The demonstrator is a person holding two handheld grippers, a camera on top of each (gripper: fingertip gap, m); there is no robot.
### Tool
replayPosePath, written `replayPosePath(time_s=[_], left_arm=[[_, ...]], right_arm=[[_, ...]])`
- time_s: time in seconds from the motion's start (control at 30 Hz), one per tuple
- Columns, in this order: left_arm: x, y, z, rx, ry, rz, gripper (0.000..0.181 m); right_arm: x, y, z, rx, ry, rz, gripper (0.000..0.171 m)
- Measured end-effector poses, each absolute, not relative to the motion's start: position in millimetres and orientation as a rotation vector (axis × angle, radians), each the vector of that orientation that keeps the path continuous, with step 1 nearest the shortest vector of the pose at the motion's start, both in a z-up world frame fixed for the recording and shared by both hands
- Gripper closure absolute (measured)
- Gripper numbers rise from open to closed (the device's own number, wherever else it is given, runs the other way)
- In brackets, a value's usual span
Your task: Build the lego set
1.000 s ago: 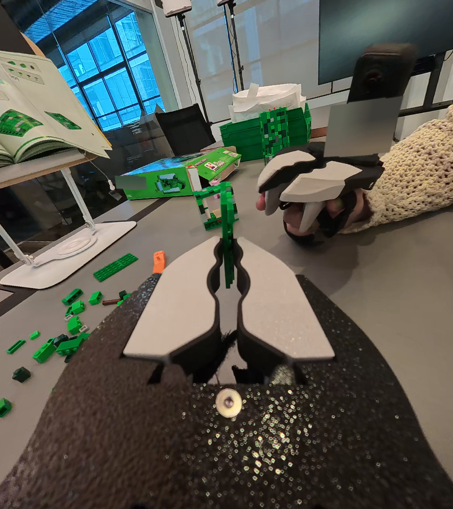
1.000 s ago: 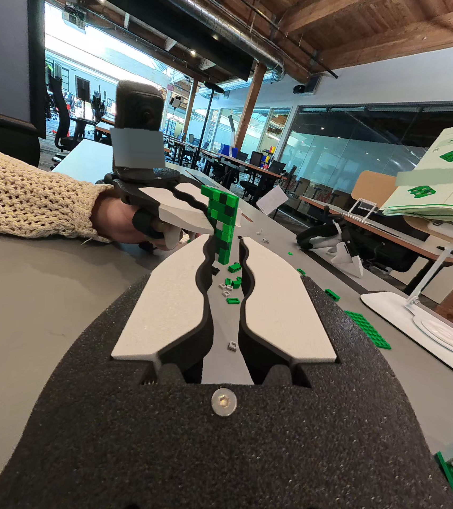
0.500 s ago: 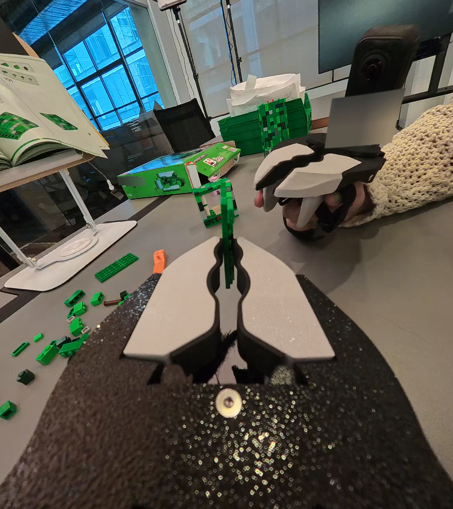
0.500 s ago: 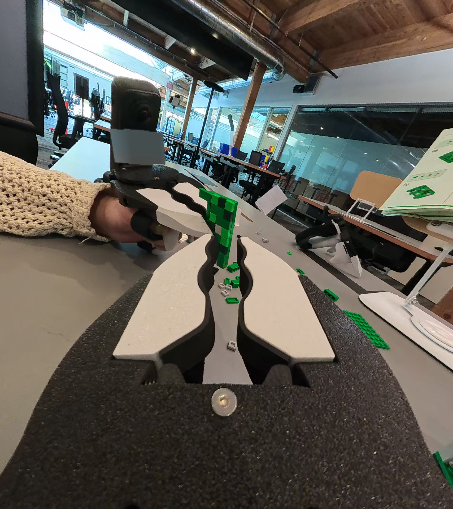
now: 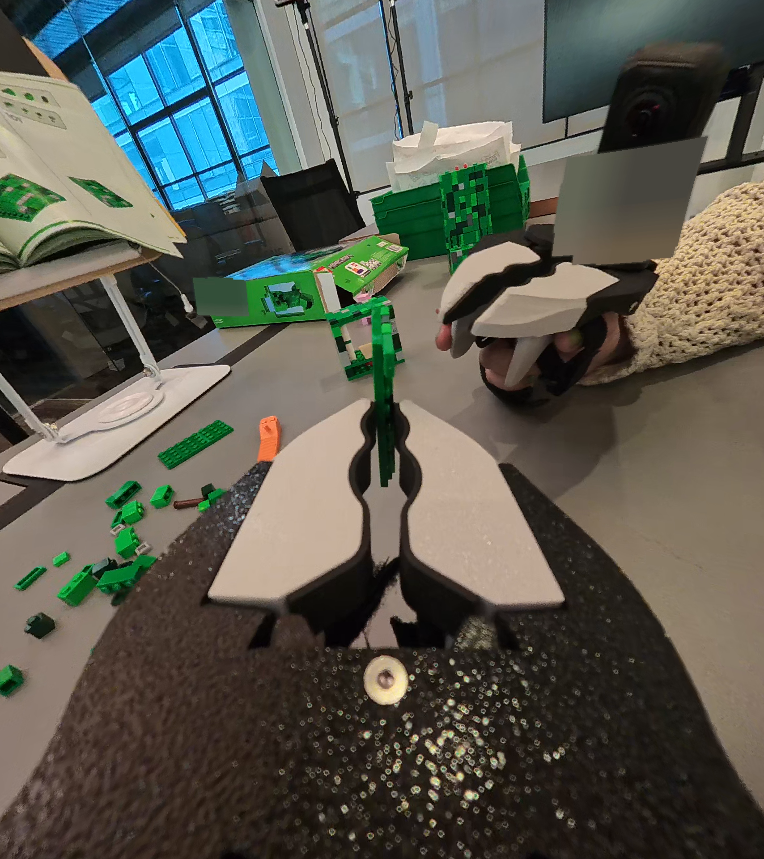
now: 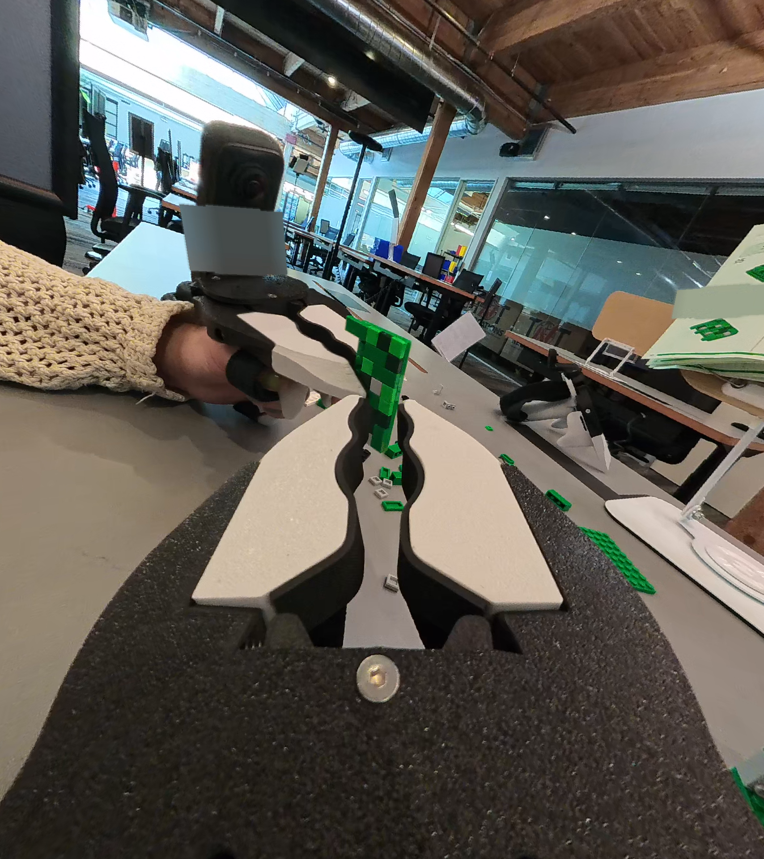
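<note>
**A thin green wall of bricks, held up on its edge**

The left gripper (image 5: 385, 409) has its fingers squeezed narrow on a flat green lego panel (image 5: 384, 395). The panel stands up on its thin edge between the fingers, above the grey counter (image 5: 649, 488). From the right wrist view you can see its flat face (image 6: 382, 386), made of light green, dark green and grey squares.

The right gripper (image 5: 452, 307) is a little way off to the side of the panel. Its fingers are close together but not shut, with a small gap, and nothing is in them.

Just past the panel, near the middle of the counter, stands a small green lego frame (image 5: 364, 339). Loose green bricks (image 5: 124, 544) and a long green plate (image 5: 195, 444) lie toward the left edge. An orange brick tool (image 5: 269, 437) lies close to the left gripper. An open instruction book (image 5: 45, 186) sits on a white stand at the left edge. A green lego box (image 5: 296, 288) and a tall green figure (image 5: 466, 209) are at the far side.

The panel looks light and stiff, but it is many small bricks pressed together. I think a hard squeeze or a twist could pop it apart. The smooth sides may slip too. It seems best to hold it flat on both faces, low down, and to press new bricks on gently with the other gripper.
</note>
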State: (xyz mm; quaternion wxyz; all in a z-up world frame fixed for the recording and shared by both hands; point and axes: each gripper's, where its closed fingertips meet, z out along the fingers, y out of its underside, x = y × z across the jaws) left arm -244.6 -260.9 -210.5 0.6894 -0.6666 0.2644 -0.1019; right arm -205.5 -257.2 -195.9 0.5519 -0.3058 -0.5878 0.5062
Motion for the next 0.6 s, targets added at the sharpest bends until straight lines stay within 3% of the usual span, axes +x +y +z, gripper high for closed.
replayPosePath(time_s=[0.3, 0.6], left_arm=[[-257, -258, -206, -1.566, 0.32, -0.591, 0.175], [-259, -259, -205, -1.568, 0.293, -0.652, 0.175]], right_arm=[[-206, -258, -197, -0.719, -1.395, 1.192, 0.161], [-206, -259, -198, -0.713, -1.4, 1.186, 0.161]])
